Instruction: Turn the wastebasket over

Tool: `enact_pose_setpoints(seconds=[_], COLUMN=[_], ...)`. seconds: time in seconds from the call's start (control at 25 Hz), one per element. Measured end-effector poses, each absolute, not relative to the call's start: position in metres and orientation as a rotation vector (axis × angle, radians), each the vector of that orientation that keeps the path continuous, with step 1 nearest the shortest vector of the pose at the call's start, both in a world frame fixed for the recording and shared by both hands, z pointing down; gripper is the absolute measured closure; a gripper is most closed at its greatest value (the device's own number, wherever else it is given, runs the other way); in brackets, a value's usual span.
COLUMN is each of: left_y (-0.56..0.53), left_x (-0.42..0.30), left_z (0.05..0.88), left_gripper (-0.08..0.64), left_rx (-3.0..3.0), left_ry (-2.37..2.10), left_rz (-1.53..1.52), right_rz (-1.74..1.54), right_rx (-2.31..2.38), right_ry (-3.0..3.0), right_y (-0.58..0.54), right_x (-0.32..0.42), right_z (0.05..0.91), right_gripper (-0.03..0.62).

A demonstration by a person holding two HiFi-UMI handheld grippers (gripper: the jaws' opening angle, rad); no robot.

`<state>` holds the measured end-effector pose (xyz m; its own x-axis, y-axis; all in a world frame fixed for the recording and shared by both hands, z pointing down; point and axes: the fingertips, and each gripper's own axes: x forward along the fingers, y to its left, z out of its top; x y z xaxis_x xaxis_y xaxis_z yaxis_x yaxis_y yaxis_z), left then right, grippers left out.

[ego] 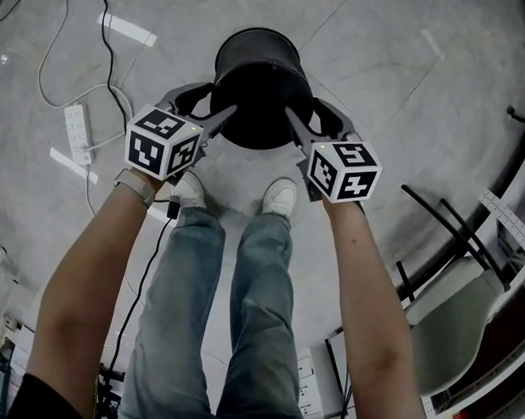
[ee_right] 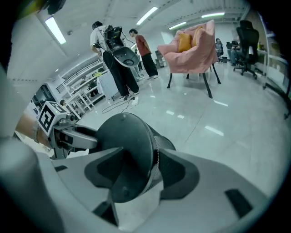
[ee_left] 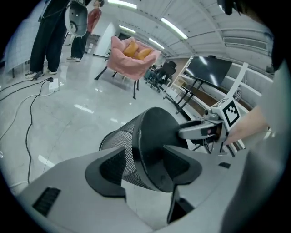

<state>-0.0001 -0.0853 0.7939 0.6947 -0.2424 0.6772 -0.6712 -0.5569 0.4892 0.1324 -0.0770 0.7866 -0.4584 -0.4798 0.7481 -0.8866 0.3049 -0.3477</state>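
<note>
A black mesh wastebasket hangs above the floor in front of my feet, tipped so its solid round base faces me. My left gripper grips its base edge from the left and my right gripper from the right. In the left gripper view the wastebasket sits between the jaws of the left gripper, one jaw on the mesh wall, the other on the base. The right gripper view shows the same grip by the right gripper on the wastebasket.
A white power strip with cables lies on the grey floor at the left. A chair and black stand legs are at the right. A pink armchair and standing people are farther off.
</note>
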Motion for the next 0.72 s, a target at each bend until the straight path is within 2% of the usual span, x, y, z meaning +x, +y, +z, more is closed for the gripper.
enact_pose_setpoints(seconds=[0.4,0.72], left_y=[-0.022,0.037], left_x=[-0.010,-0.004], left_z=[0.792,0.792], left_gripper=[0.327,0.353], left_rx=[2.226,2.157], left_ry=[-0.675,-0.637], left_rz=[0.756,0.754], right_rz=[0.867,0.907], right_rx=[1.157,1.045], right_ry=[-2.102,-2.050], right_y=[-0.020,0.047], right_x=[0.126,0.137], right_z=[0.783,0.794], right_gripper=[0.356,0.376])
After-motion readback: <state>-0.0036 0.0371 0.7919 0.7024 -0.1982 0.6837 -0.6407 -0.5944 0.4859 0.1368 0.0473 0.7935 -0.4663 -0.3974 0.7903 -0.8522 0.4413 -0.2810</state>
